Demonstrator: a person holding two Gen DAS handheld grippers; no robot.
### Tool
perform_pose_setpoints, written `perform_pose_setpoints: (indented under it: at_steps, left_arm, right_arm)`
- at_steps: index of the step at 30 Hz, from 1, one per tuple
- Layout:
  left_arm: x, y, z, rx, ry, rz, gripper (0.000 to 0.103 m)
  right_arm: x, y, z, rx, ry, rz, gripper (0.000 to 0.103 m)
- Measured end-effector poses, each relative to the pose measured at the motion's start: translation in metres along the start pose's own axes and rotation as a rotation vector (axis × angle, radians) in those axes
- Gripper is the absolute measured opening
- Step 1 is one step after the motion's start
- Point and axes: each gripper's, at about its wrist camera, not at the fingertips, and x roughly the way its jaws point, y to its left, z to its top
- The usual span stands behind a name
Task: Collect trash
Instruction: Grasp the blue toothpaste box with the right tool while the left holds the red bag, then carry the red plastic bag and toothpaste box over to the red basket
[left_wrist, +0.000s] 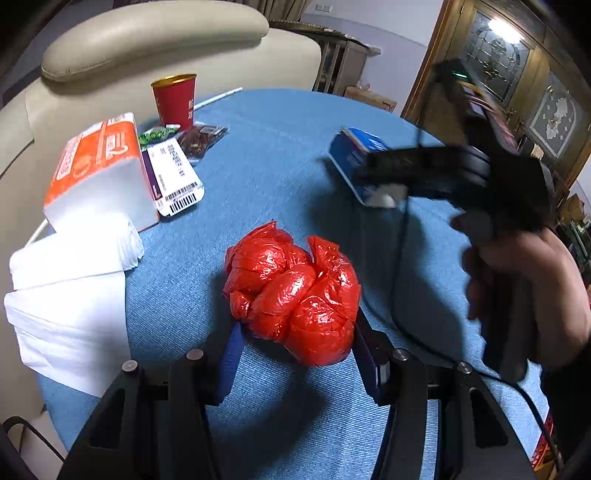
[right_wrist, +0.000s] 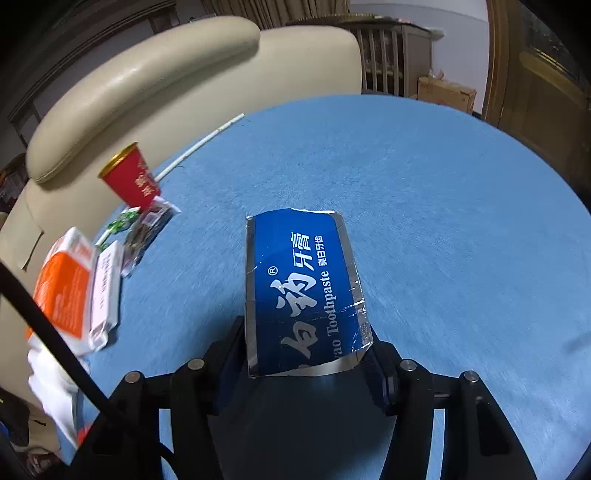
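Observation:
A crumpled red plastic bag (left_wrist: 295, 291) lies on the blue round table (left_wrist: 266, 155), close in front of the left wrist camera. My left gripper (left_wrist: 299, 354) is shut on it, one finger pressing each side of its near end. A blue toothpaste box (right_wrist: 299, 288) with white lettering sits lengthwise between the fingers of my right gripper (right_wrist: 306, 343), whose pads press its two long sides. In the left wrist view the right gripper (left_wrist: 373, 173) is blurred at the right, held by a person's hand (left_wrist: 532, 280), with the blue box (left_wrist: 351, 151) at its tips.
At the table's left stand a red paper cup (left_wrist: 175, 99), an orange tissue pack (left_wrist: 99, 162), loose white tissues (left_wrist: 70, 288), a barcoded ticket (left_wrist: 175, 173), snack wrappers (left_wrist: 201, 138) and a white straw (right_wrist: 199, 144). A beige armchair (left_wrist: 147, 40) is behind. A black cable (left_wrist: 402, 295) trails across the right.

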Motion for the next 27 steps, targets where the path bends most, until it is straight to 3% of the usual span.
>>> perform_pose_setpoints:
  at_steps: [5, 11, 19, 27]
  left_arm:
    - [-0.016, -0.013, -0.003, 0.026, -0.022, -0.001, 0.057]
    - [-0.033, -0.030, -0.012, 0.062, -0.036, 0.014, 0.057]
    - [-0.057, -0.058, -0.024, 0.119, -0.065, 0.045, 0.057]
    - [-0.079, -0.091, -0.038, 0.180, -0.094, 0.047, 0.057]
  right_arm:
    - [-0.056, -0.010, -0.034, -0.032, -0.055, -0.057, 0.060]
    - [-0.116, -0.035, -0.090, 0.027, -0.094, -0.115, 0.060]
    - [-0.166, -0.062, -0.159, 0.154, -0.120, -0.117, 0.060]
    - [-0.203, -0.070, -0.203, 0.209, -0.164, -0.107, 0.060]
